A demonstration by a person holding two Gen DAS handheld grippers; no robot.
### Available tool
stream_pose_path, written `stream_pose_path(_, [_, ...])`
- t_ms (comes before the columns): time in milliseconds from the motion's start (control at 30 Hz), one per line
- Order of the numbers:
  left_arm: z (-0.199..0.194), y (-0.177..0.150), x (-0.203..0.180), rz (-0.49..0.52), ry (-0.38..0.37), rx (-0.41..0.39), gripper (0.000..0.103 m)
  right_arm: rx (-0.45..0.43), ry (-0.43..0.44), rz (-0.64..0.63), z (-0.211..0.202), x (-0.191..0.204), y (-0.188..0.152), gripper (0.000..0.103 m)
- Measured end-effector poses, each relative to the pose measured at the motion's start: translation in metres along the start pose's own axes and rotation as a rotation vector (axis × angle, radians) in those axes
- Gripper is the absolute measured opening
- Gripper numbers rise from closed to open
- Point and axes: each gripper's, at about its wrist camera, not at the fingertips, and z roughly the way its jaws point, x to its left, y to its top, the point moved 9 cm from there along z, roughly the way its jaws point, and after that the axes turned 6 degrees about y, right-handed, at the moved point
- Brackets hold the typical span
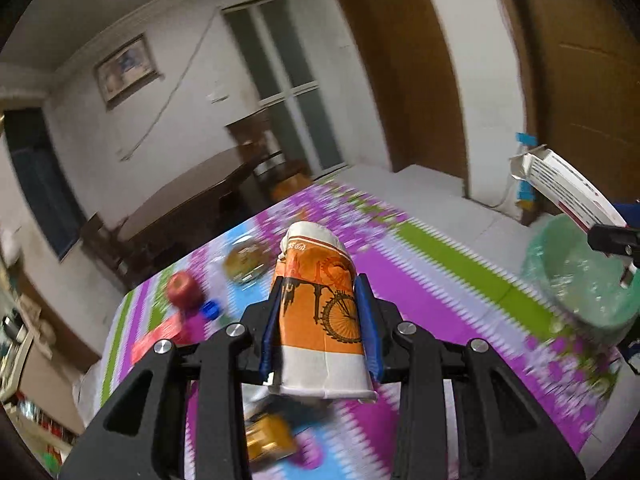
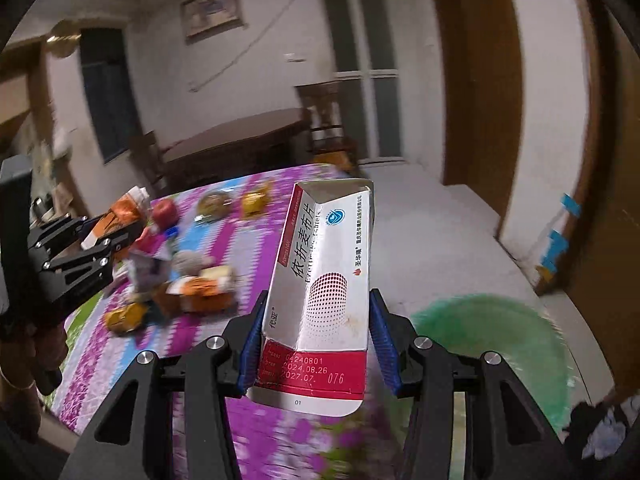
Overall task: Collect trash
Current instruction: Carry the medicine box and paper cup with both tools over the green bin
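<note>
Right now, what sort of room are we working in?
Probably a home living or dining room: a dark wooden table with chairs, a framed picture on the wall, and a patterned tablecloth.

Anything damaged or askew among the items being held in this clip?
Yes. The medicine box in the right gripper is crushed, its top flap torn open. The orange carton in the left gripper is dented, its top squashed. Both fit trash.

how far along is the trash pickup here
Done: nothing certain; the green-lined bin is too blurred to read. In hand: the left gripper clamps an orange carton, and the right gripper a medicine box, beside the bin. Left: wrappers and cartons on the table; the apple stays.
</note>
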Motion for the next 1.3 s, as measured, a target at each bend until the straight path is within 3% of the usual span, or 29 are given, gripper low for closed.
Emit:
stream_pose_path(333, [0.001,0.038,-0.123,0.114,-0.195,-0.034,0.033,0.02,-0.151,0.123,-0.044,-0.105,-0.02,0.05])
stream_pose_path(733, [0.012,0.05,-0.242,0.226,-0.414,-0.029,0.033,0.119,-0.314,0.23,-0.08,-0.201,-0.061,0.05])
stream_pose_path(1100, [0.022,0.037,-0.293,0.299,-0.527,0.029,0.033,0.172,-0.315,0.364,-0.085,-0.239,-0.09,0.05])
stream_pose_path(1300, [0.028,0.029,-0.303,0.328,-0.576,0.072,0.034,0.201,-0.305,0.388,-0.071,-0.232,-0.095,0.05])
